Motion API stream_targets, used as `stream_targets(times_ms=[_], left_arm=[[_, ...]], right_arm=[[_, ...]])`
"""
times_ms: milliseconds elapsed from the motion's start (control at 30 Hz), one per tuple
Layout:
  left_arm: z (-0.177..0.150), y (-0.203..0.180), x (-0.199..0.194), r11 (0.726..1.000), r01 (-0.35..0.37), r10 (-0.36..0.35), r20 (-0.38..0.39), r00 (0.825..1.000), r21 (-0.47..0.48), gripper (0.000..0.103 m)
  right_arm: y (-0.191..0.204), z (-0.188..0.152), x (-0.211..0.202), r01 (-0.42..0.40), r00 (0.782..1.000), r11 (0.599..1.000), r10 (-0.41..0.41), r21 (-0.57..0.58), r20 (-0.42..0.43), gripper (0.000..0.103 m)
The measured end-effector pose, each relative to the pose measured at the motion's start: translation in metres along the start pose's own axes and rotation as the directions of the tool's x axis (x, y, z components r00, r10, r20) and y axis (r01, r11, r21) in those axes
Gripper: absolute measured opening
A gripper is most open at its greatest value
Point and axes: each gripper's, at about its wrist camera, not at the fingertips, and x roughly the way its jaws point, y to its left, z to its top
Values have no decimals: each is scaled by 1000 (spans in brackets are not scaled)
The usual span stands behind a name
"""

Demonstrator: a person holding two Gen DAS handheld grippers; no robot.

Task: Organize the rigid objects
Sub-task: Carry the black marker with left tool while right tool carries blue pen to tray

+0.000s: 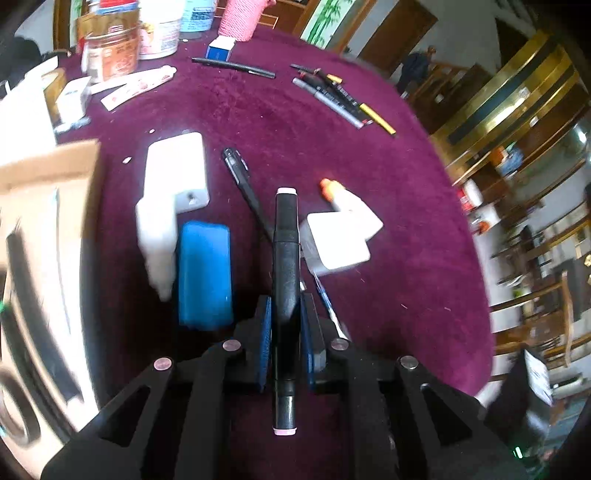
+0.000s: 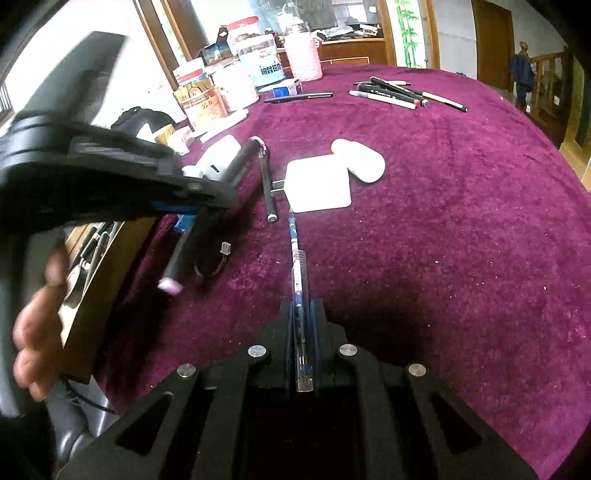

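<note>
**Room and surroundings**

Work surface: table under a deep magenta plush cloth [image 2: 461, 229], lit unevenly, with a dark shadow near the cameras. Far wall pale, with wood-framed panels and a bamboo painting [image 2: 408, 33]. Brown wooden door [image 2: 493, 40] at far right. Beside it a wooden stair railing [image 2: 546, 74]. Bright window [image 2: 40, 48] at left, overexposed. In the left wrist view, wooden chairs [image 1: 554, 310] and gold-trimmed furniture [image 1: 517, 96] stand to the right.
</note>
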Motion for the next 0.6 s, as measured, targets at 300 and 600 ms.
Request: stream_targets(times_ms=[300, 600], left_arm=[[-46, 49, -111, 991, 87, -69, 172, 983, -98, 12], [-85, 135, -162, 968, -31, 88, 224, 971, -248, 12]], right_arm=[[50, 3, -32, -114, 992, 993, 115, -27, 49, 8], [130, 16, -22, -310, 950, 944, 312, -108, 0, 8]])
